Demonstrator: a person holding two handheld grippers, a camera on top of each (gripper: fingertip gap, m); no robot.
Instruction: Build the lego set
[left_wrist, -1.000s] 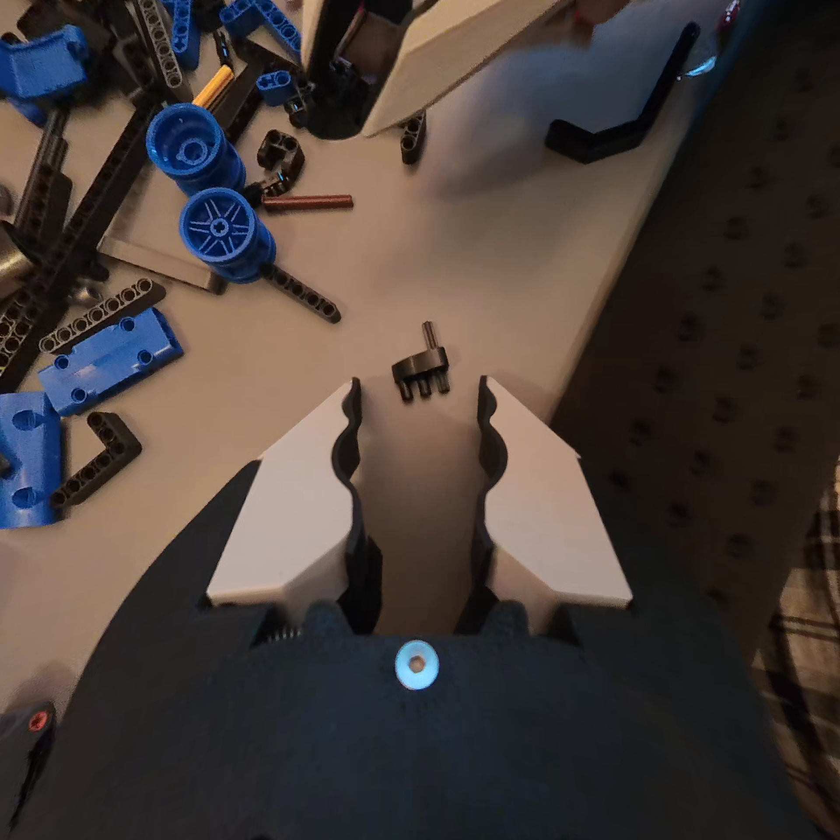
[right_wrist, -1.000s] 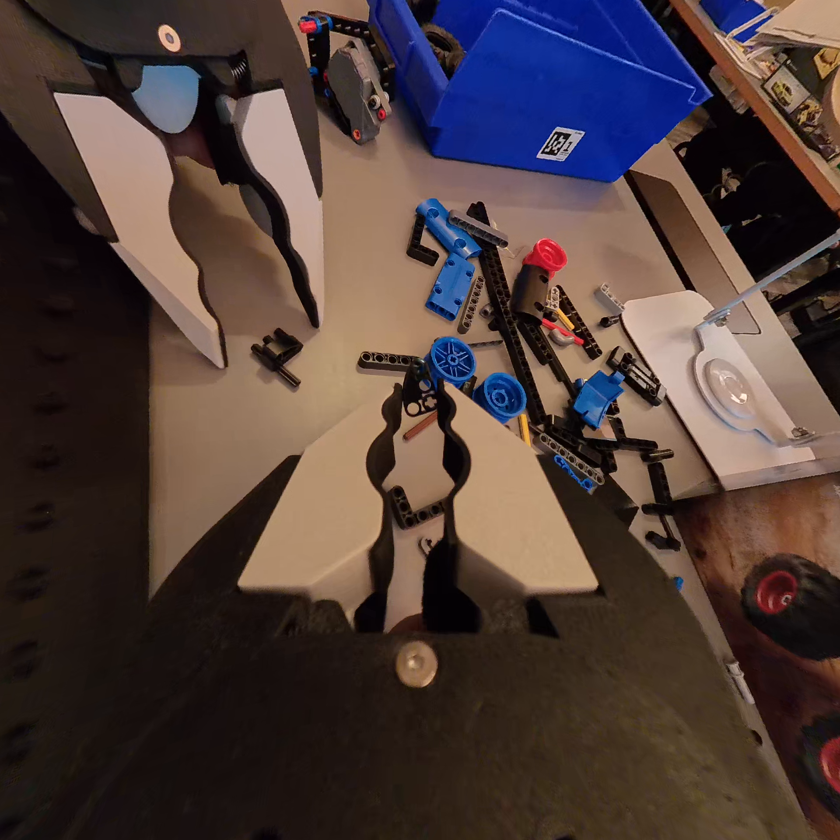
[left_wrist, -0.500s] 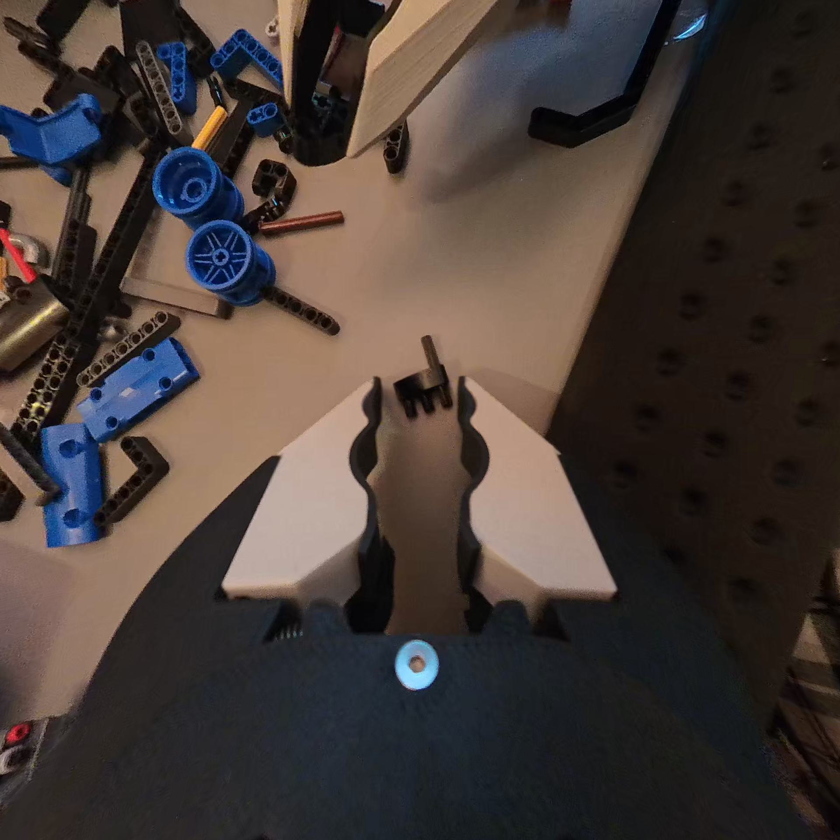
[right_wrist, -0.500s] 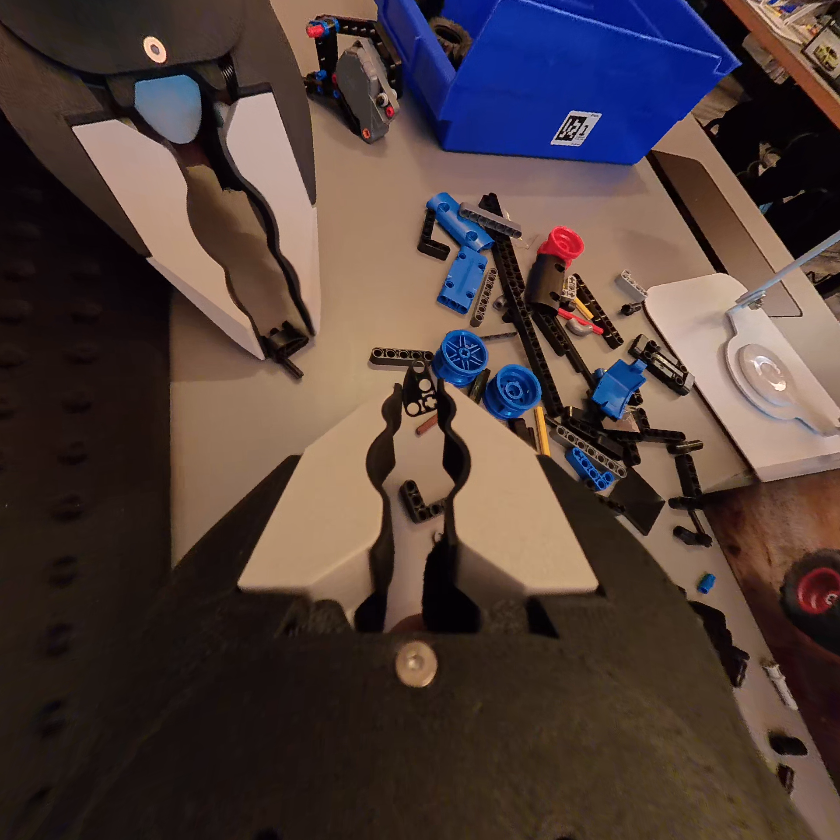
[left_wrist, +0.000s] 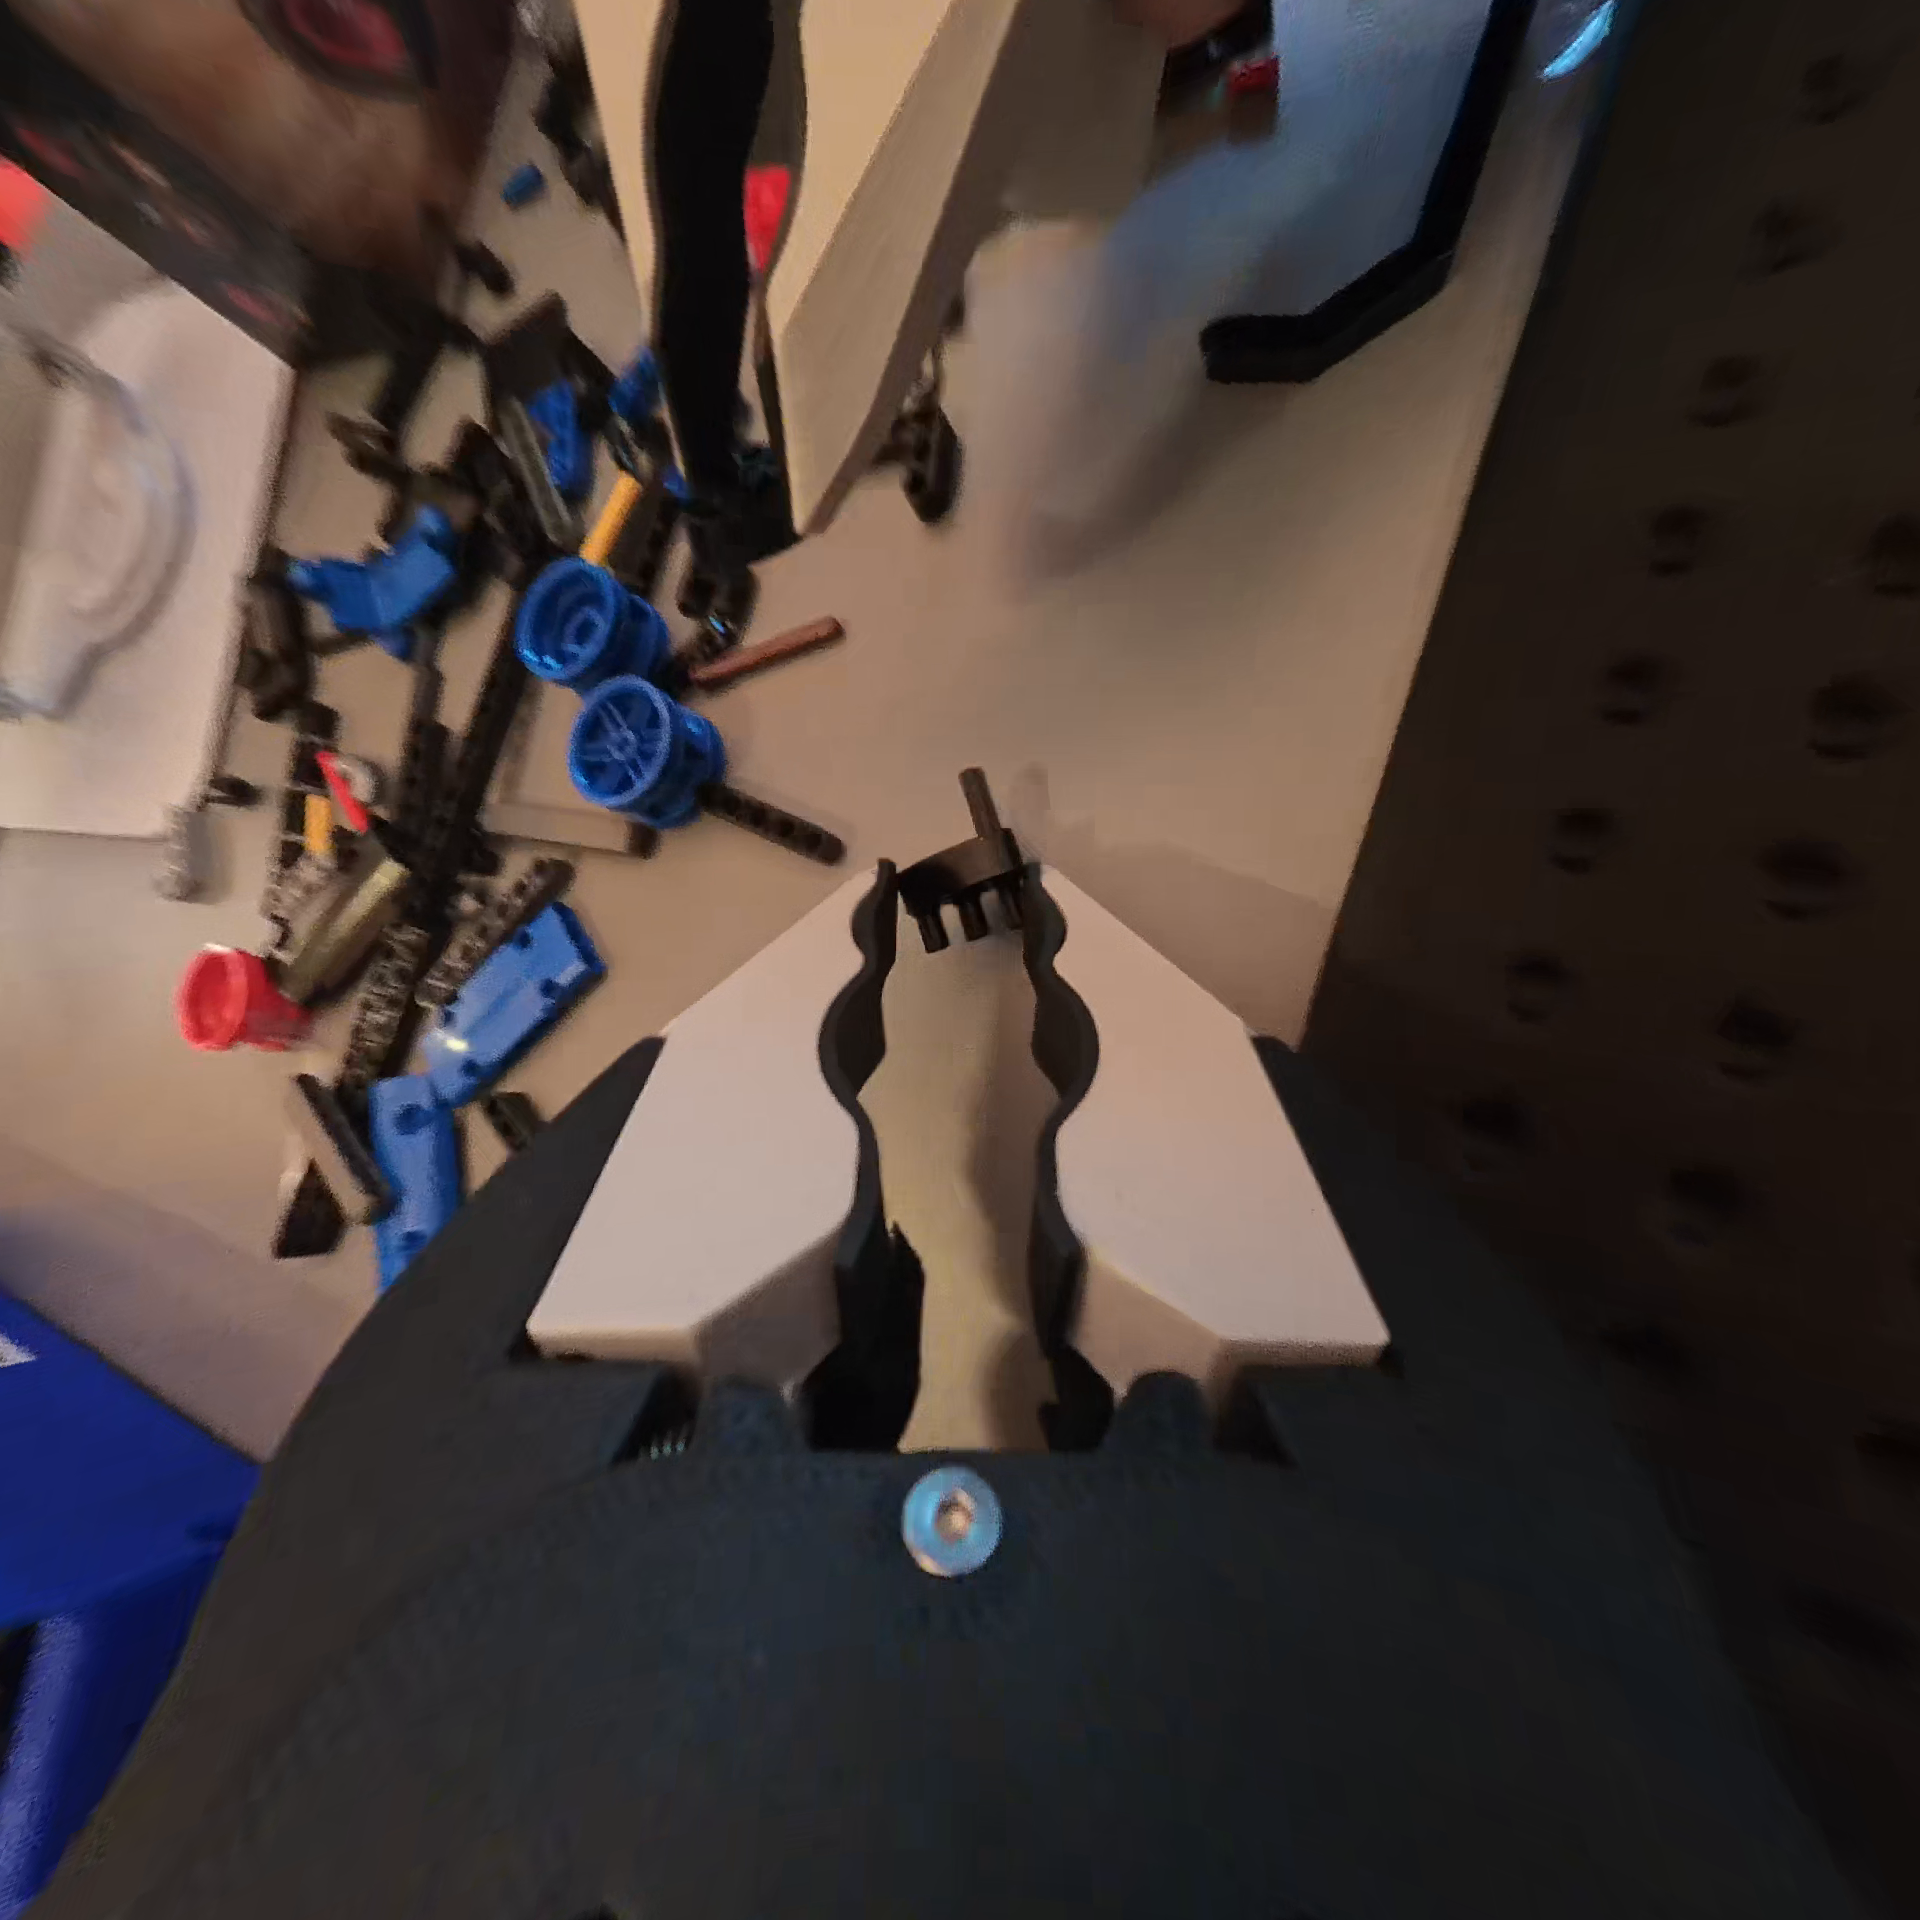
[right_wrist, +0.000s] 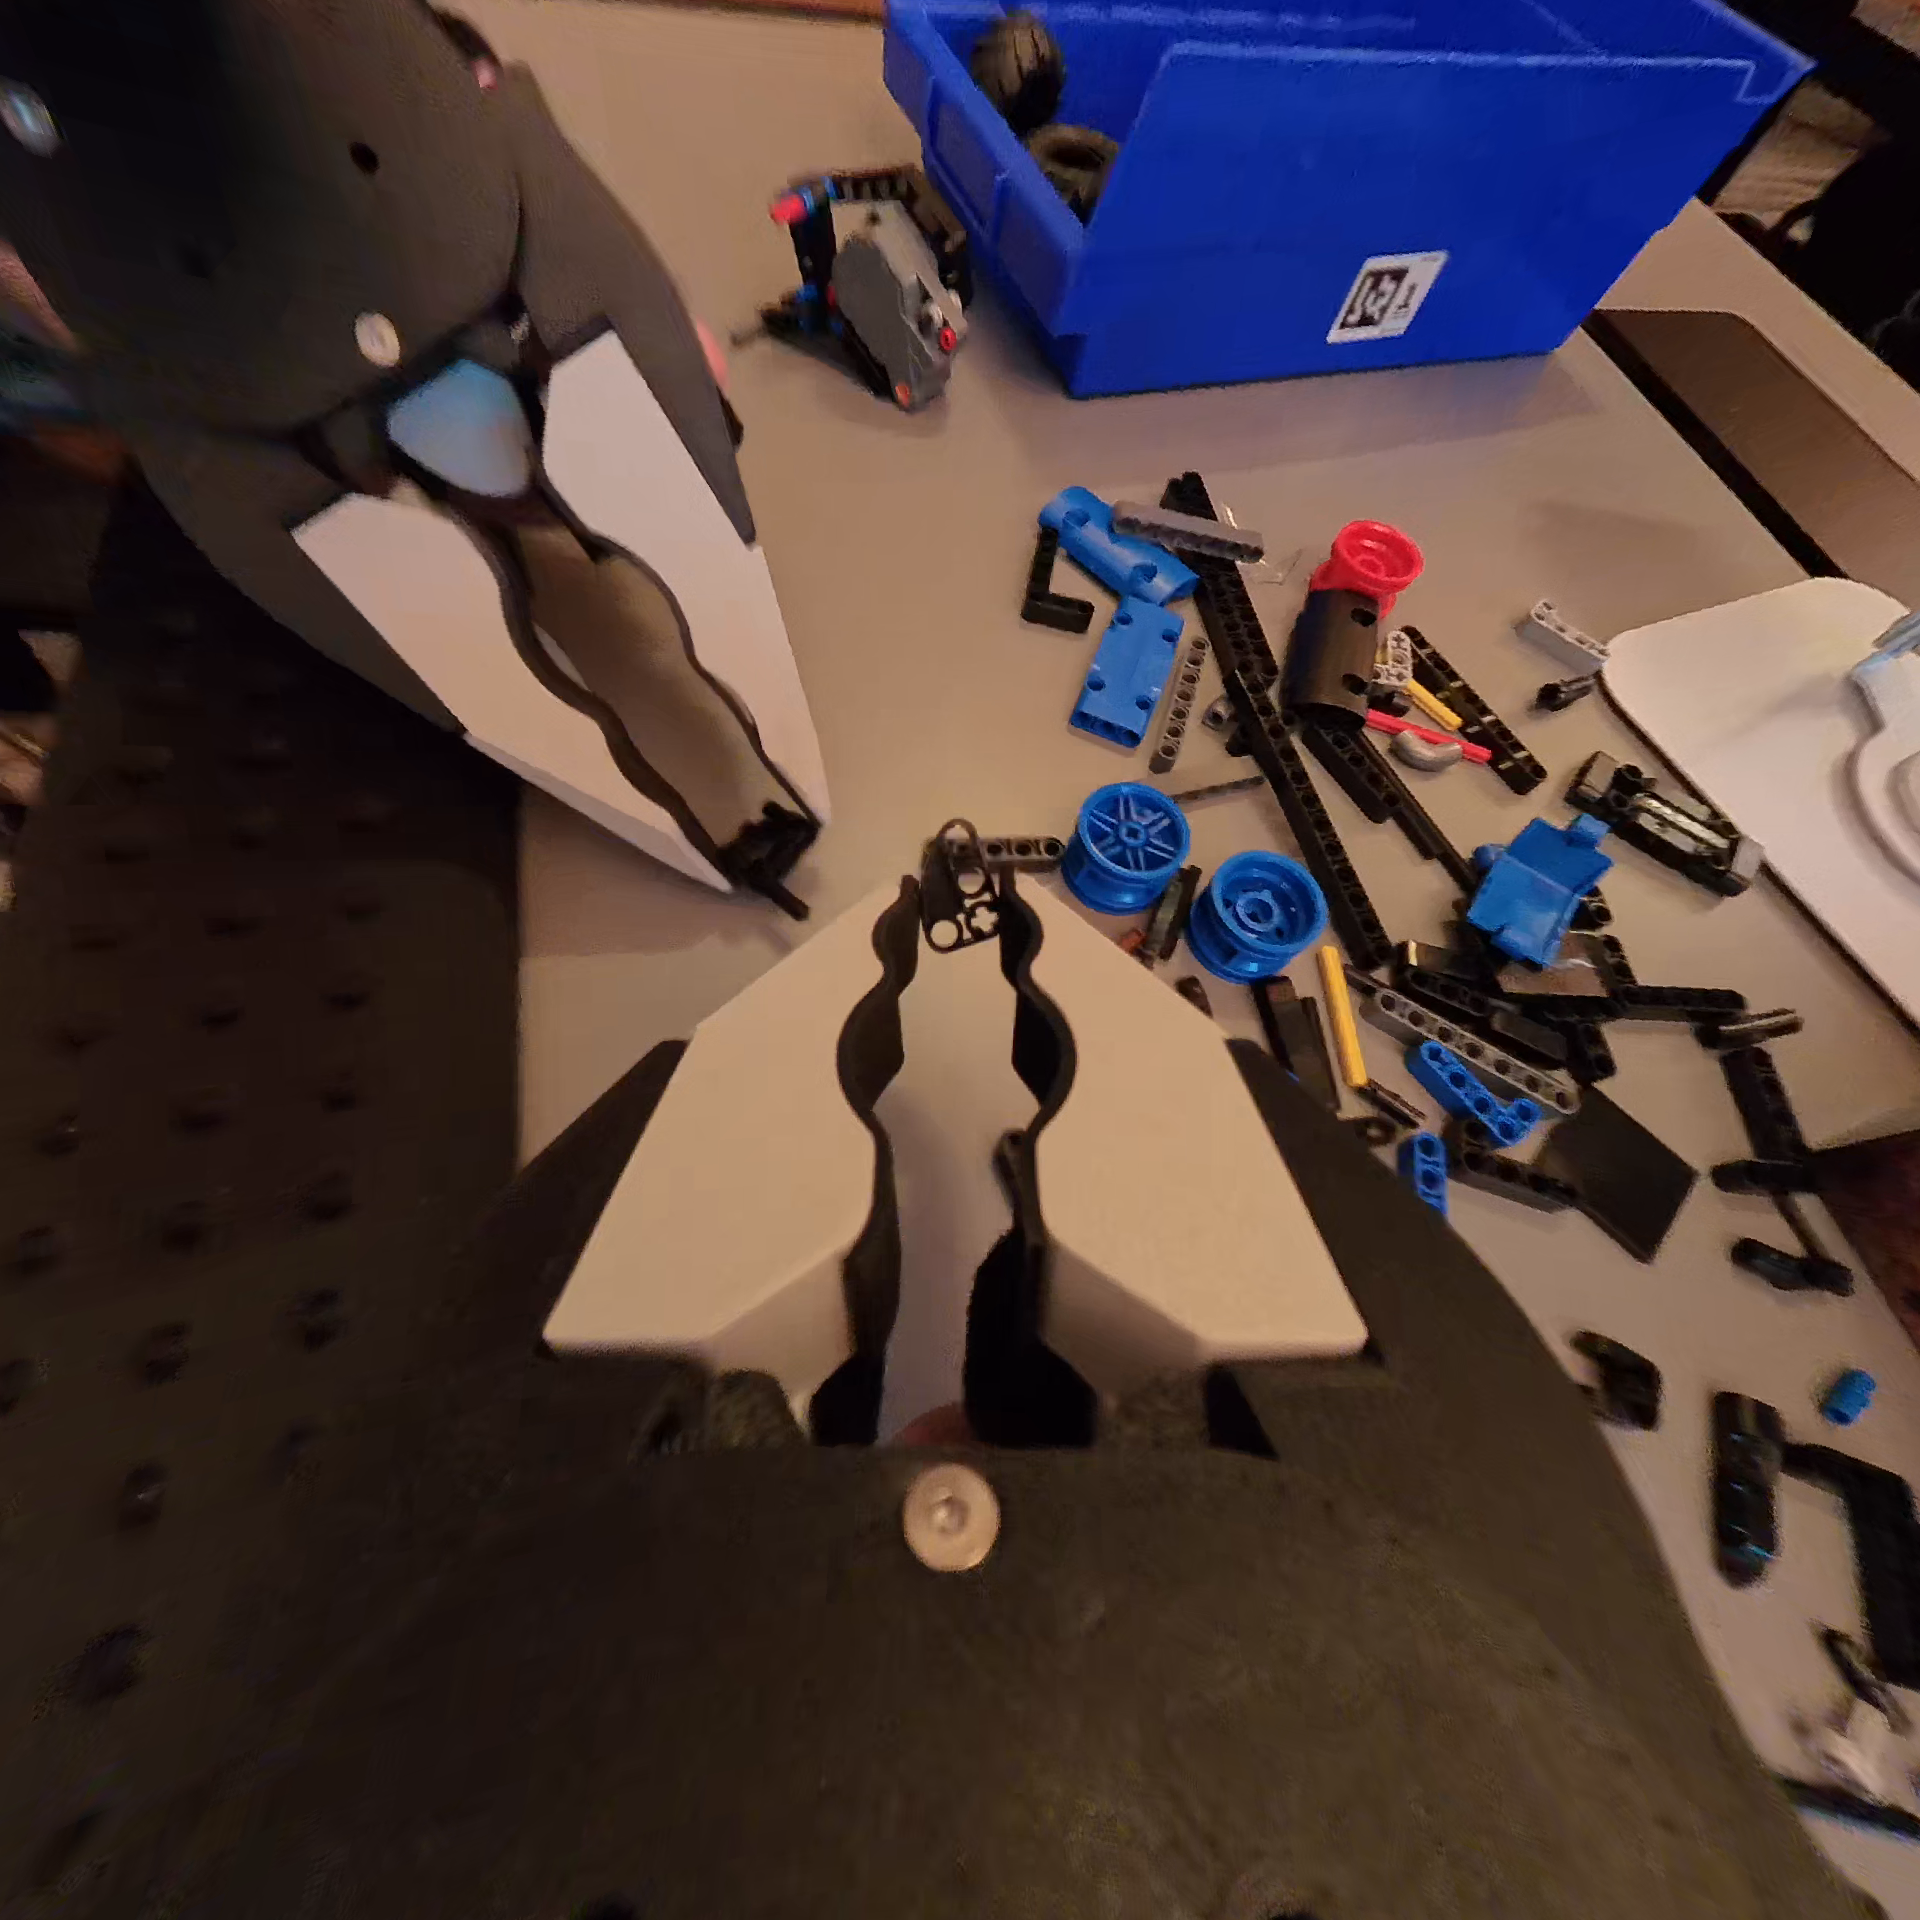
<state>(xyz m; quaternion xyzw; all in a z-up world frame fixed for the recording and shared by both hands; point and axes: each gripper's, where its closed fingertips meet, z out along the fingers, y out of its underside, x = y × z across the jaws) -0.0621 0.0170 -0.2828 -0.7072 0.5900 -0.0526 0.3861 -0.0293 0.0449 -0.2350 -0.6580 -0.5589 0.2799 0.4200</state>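
My left gripper jaws pinch the pin connector; right gripper jaws pinch a liftarm; both light, stiff, slippery; I'd grip flat faces.

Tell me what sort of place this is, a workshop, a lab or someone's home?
Probably a hobby or lab workbench indoors, though I can't be sure. A grey table is strewn with loose building pieces such as blue wheels, a blue storage bin holds tyres, and a dark perforated mat borders the table.

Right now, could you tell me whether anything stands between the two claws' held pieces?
Nothing visible does. The left claw grips a black pin connector, the right claw a small black liftarm; only bare table lies between.
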